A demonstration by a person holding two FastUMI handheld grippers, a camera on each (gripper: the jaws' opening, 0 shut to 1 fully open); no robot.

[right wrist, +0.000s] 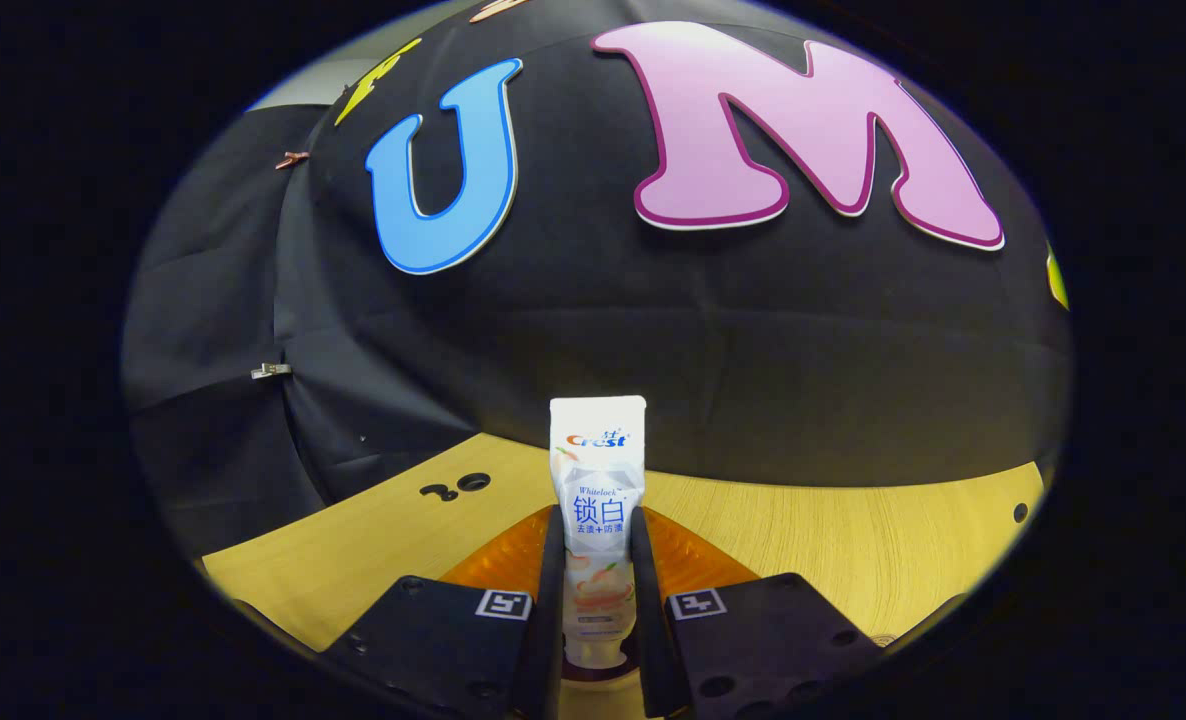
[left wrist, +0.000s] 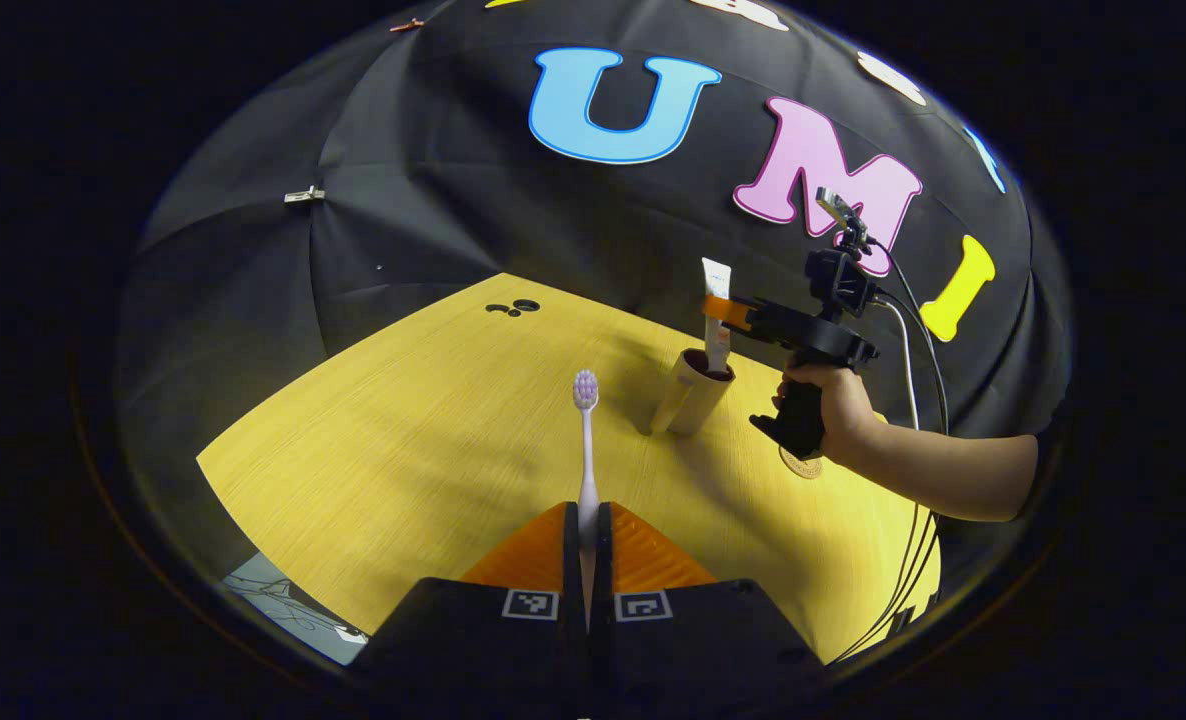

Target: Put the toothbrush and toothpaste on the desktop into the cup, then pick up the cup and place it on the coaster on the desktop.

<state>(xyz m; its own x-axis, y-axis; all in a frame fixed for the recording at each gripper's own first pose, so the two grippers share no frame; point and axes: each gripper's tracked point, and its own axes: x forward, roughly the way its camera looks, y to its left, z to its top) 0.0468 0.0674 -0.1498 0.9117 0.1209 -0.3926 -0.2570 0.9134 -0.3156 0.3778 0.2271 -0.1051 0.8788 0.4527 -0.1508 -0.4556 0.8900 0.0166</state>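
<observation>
Above yellow desktop point(left wrist: 403, 440), toothbrush point(left wrist: 586, 450) upright, bristles up, in left claw point(left wrist: 587, 540).

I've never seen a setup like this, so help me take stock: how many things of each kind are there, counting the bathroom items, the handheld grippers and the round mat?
Toothbrush: 1
Toothpaste tube: 1
Cup: 1
Coaster: 1
Grippers: 2, the left gripper and the right gripper
Total: 6
</observation>
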